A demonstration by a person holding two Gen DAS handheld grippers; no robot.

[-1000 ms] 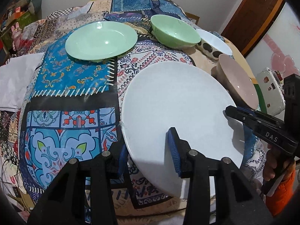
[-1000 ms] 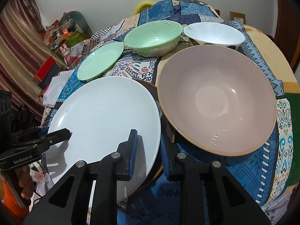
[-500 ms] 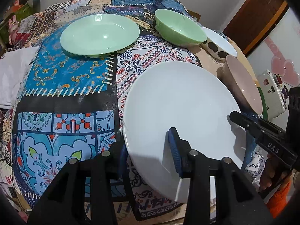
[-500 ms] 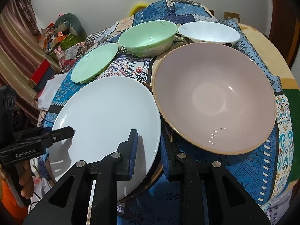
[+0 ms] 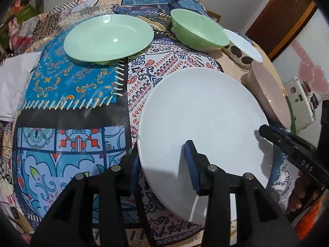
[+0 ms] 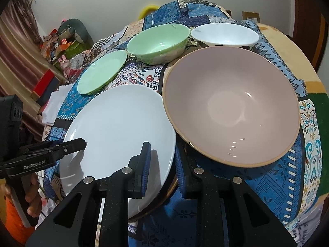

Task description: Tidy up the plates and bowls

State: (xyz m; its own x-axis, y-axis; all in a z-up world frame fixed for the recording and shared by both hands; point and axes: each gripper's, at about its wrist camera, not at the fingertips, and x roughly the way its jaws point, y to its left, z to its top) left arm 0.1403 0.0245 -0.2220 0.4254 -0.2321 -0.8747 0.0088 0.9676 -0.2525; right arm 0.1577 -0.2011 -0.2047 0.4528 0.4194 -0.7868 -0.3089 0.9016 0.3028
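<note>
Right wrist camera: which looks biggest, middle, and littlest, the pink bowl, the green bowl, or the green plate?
1. Round pink bowl, largest as it looks, though it also sits nearest the camera.
2 and 3. Pale green bowl and flat pale green plate look about alike in width; both lie farther back, so I won't rank them.

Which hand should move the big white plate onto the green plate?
Probably left: the left gripper straddles the white plate rim on the side nearer the green plate.

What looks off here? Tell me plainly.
The white plate seems to have a small nick on its left rim, close to the left gripper, though it is too small to be sure. Nothing is spilled or toppled.
</note>
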